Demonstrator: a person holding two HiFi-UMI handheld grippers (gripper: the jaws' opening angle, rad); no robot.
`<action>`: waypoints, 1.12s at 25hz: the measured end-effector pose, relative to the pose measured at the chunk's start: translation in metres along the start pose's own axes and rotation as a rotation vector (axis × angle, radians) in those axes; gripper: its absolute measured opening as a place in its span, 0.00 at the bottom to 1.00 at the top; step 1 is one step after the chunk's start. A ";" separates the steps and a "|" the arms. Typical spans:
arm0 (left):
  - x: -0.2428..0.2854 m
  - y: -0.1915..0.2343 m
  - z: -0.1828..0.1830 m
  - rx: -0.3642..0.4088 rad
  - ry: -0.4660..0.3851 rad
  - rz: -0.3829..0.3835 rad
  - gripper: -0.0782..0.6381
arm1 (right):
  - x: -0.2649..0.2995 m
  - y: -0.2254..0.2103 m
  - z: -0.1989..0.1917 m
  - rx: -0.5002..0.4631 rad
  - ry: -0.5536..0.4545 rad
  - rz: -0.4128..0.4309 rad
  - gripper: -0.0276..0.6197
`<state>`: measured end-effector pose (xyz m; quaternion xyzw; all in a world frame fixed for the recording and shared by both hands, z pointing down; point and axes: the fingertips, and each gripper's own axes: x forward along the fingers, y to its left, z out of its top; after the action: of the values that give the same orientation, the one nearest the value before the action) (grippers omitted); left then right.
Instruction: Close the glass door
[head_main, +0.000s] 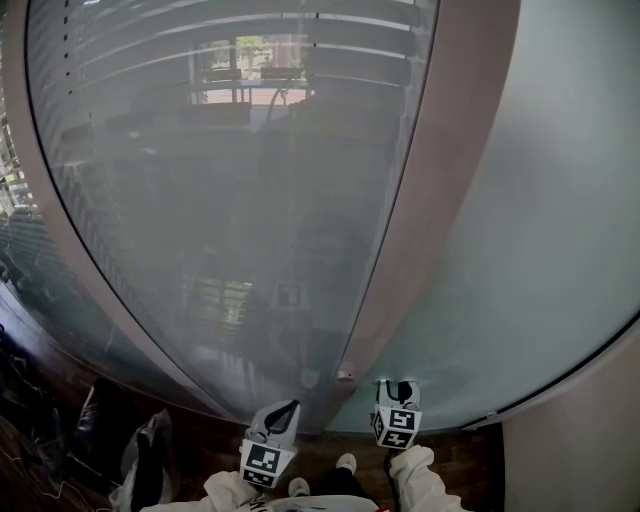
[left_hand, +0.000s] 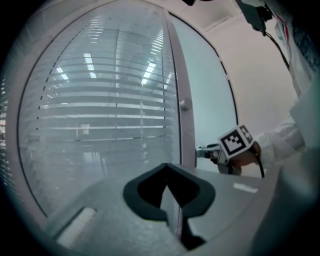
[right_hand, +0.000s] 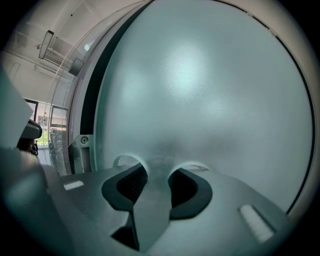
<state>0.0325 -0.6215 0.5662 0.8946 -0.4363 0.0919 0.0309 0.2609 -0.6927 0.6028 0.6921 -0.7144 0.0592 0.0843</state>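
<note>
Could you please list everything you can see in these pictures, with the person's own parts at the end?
glass door: one, clear with grey blinds behind, left
frame post: one, pinkish grey, centre
knob: one, silver, low on the post
frosted panel: one, pale blue-grey, right
floor: dark wood, bottom
bags: count unclear, dark, lower left on the floor
left gripper: one, grey, fingers together, facing the door
right gripper: one, grey, fingers apart, empty, facing the frosted panel
sleeves: two, white, bottom edge
shoes: two, white, between the sleeves
</note>
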 end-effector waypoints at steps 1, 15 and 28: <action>-0.002 0.001 0.003 -0.002 0.002 0.006 0.11 | 0.000 -0.001 0.004 -0.002 0.000 0.000 0.24; -0.017 -0.022 -0.010 0.007 0.042 0.073 0.11 | 0.006 0.009 -0.006 -0.009 0.009 0.020 0.24; -0.064 -0.081 -0.005 0.064 0.050 0.160 0.11 | -0.030 0.023 -0.010 -0.073 0.015 0.019 0.25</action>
<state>0.0568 -0.5208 0.5612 0.8548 -0.5023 0.1304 0.0057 0.2392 -0.6603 0.6069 0.6814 -0.7219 0.0390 0.1144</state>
